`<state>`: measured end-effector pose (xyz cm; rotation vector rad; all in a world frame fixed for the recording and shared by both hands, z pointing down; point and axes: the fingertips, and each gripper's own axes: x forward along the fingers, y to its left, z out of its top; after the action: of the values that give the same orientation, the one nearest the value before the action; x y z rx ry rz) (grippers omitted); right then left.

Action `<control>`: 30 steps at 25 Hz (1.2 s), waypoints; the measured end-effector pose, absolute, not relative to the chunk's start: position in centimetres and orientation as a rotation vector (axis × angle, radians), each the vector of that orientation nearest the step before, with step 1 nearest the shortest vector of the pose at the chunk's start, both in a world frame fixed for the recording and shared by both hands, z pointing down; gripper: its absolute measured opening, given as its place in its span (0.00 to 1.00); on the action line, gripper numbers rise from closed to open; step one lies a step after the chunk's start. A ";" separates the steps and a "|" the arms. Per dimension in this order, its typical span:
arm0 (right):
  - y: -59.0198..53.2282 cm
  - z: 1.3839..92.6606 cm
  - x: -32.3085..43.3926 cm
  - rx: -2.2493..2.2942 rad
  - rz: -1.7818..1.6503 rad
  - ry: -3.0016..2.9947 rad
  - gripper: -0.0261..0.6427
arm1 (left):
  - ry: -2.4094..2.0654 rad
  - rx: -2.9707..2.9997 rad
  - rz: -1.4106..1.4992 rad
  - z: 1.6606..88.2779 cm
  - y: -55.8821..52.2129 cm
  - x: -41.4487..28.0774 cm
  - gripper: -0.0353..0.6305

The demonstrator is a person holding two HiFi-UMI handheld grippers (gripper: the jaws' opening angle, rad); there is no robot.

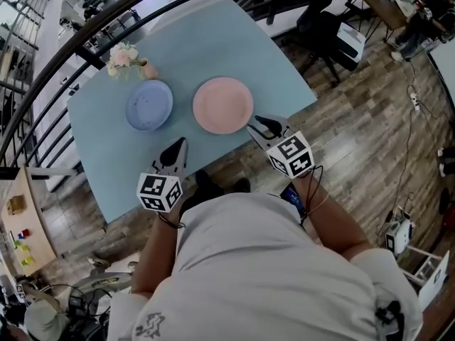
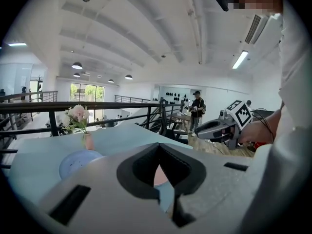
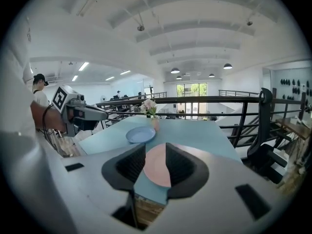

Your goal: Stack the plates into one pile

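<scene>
A pink plate [image 1: 222, 105] and a light blue plate [image 1: 149, 105] lie side by side on the pale blue table [image 1: 213, 41], apart from each other. My right gripper [image 1: 257, 124] hovers open by the pink plate's near right rim, holding nothing. In the right gripper view the pink plate [image 3: 157, 168] shows between the spread jaws and the blue plate [image 3: 140, 134] lies beyond. My left gripper [image 1: 180, 143] hangs over the table's near edge, between both plates, open and empty. Through the gap of its jaws in the left gripper view a sliver of the pink plate [image 2: 159, 177] shows, with the blue plate [image 2: 78, 162] to the left.
A small vase of flowers [image 1: 128, 59] stands at the table's far left corner, behind the blue plate. A dark railing [image 1: 106, 27] curves round the table's far sides. Wooden floor [image 1: 355, 141] lies to the right, with a chair [image 1: 320, 27] beyond the table.
</scene>
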<state>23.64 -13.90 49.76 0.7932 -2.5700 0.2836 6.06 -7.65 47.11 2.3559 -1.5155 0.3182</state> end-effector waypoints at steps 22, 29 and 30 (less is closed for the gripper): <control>-10.1 48.3 9.2 0.714 0.242 -2.605 0.24 | -1.644 2.343 0.256 44.9 -2.5 -7.7 0.06; -7.7 48.2 2.4 0.726 0.243 -2.607 0.24 | -1.633 2.368 0.261 44.8 -0.4 -13.8 0.06; -7.3 48.1 1.6 0.727 0.241 -2.607 0.24 | -1.630 2.372 0.257 44.8 -0.1 -14.4 0.06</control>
<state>1.58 -7.26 48.11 0.7269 -2.6069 0.2411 -14.42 -0.05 44.83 2.3723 -1.6302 0.2572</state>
